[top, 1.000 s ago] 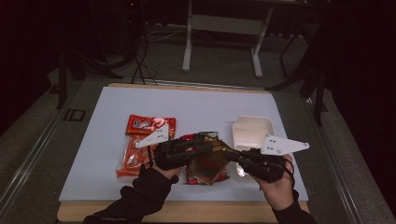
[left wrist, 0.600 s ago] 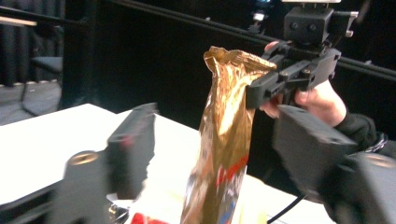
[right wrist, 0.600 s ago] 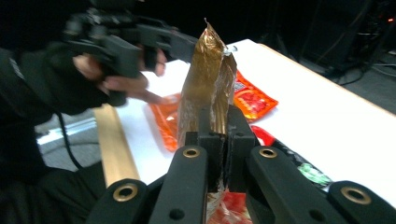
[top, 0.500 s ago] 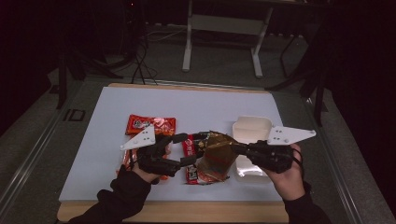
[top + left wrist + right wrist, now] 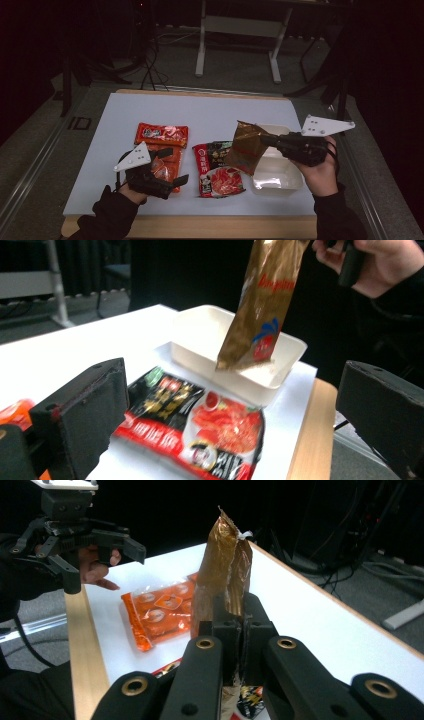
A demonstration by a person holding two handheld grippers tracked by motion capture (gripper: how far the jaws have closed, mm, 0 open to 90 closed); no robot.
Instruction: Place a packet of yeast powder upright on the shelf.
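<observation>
I have the right gripper [image 5: 267,140] clamped on the gold packet [image 5: 246,146], dangling at nine o'clock of the white tray [image 5: 280,182]; its thin edge could slip. Left gripper [image 5: 172,165] gapes empty

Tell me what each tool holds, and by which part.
The right tool pinches the gold packet by its edge, near one end. The left tool holds nothing.

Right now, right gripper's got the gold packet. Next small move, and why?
Probably lower the gold packet into the white tray. The right gripper is clamped on its edge and it hangs over the tray's near rim; the left gripper, jaws just opened and empty, is clear.
</observation>
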